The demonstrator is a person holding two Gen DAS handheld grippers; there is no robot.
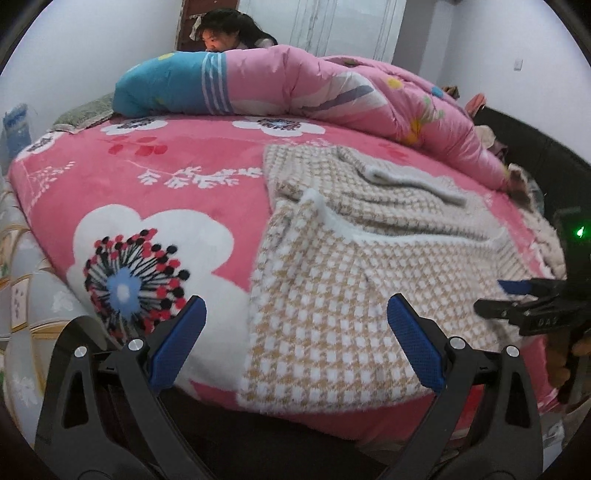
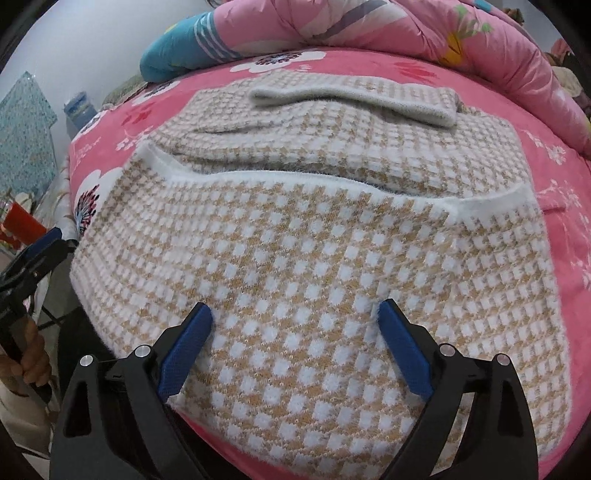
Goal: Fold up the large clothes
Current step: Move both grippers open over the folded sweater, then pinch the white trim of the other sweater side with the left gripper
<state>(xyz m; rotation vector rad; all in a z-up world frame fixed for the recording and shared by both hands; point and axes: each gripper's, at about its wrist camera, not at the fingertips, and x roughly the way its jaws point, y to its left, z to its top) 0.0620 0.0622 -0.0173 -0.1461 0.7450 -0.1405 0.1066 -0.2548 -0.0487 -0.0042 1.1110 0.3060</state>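
A tan-and-white checked knit sweater [image 1: 351, 295] lies folded on the pink flowered bedspread [image 1: 155, 173], its near part doubled over with a white trim edge across the middle. It fills the right wrist view [image 2: 306, 258]. My left gripper [image 1: 295, 325] is open and empty, low over the sweater's near left edge. My right gripper [image 2: 295, 328] is open and empty, with the sweater's near edge between its fingers. The right gripper also shows at the far right of the left wrist view [image 1: 495, 295]. The left gripper shows at the left edge of the right wrist view [image 2: 55, 240].
A bunched pink and blue quilt [image 1: 295, 85] lies along the far side of the bed, with a person [image 1: 229, 33] behind it. A black bed frame [image 1: 535, 136] runs on the right. A blue box [image 2: 26, 136] stands left of the bed.
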